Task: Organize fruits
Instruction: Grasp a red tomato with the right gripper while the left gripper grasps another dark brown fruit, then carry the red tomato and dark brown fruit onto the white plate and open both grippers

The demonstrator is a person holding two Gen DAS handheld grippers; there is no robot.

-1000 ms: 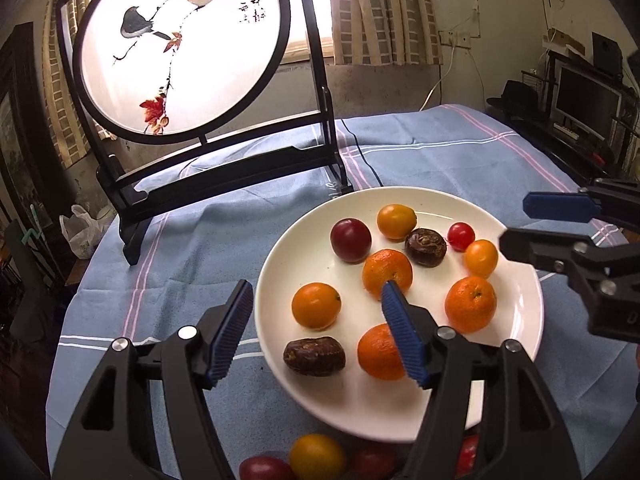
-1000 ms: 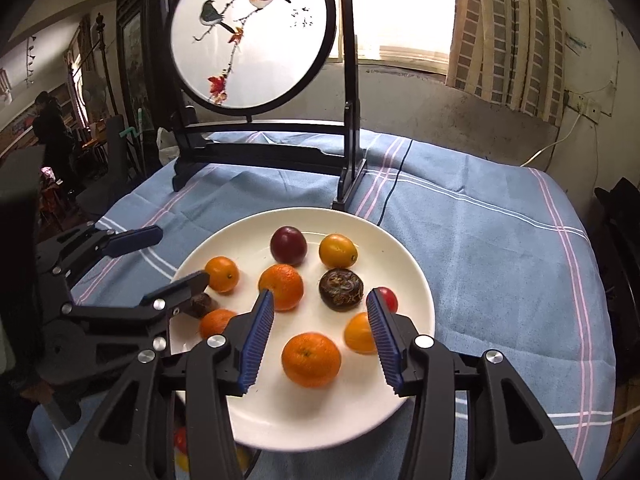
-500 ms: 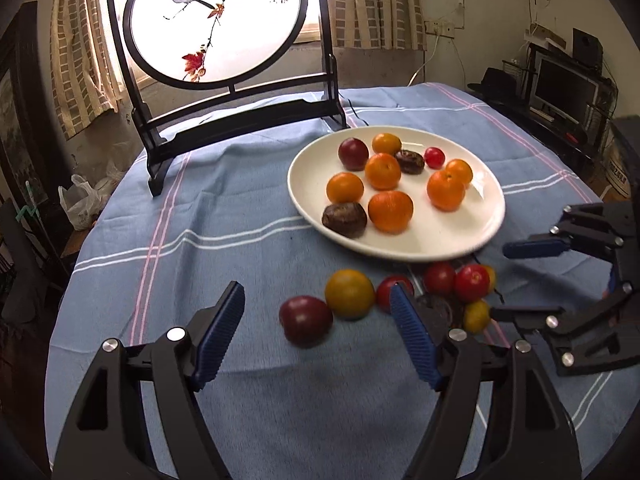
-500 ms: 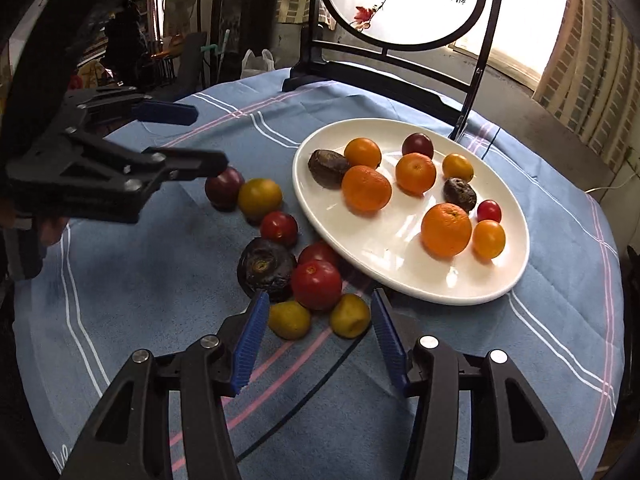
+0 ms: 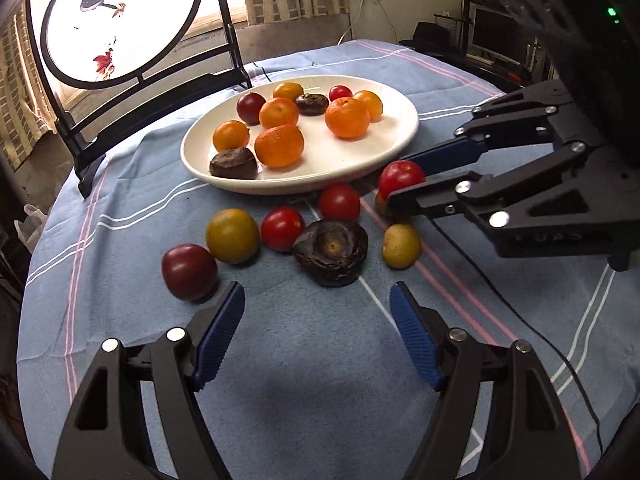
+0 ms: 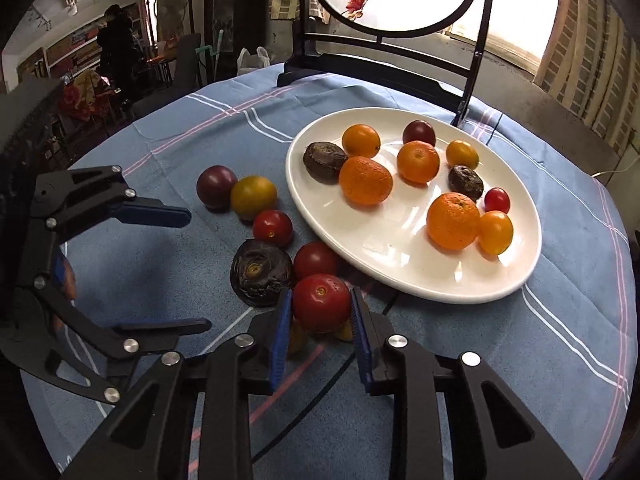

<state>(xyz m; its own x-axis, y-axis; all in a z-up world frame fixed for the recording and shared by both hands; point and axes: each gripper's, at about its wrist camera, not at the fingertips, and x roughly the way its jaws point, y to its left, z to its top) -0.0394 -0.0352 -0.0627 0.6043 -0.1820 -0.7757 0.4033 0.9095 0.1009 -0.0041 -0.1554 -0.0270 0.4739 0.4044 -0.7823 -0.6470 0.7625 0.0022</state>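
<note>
One red tomato (image 6: 321,302) sits clamped in my right tongs (image 6: 320,316), just off the plate (image 6: 516,276) rim at seven o'clock on the desk. It looks light, smooth and easily bruised, so I'd squeeze gently across its middle. It's round, stem scar facing up. My left tongs (image 5: 316,330) gape empty.

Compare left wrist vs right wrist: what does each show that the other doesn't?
Left wrist only: the yellow-green fruit beside the dark wrinkled fruit, fully in view; the monitor behind the table.

Right wrist only: the right gripper closed on the red tomato, seen head-on; a person in the background.

Both: white plate, loose fruit, open left gripper.
</note>
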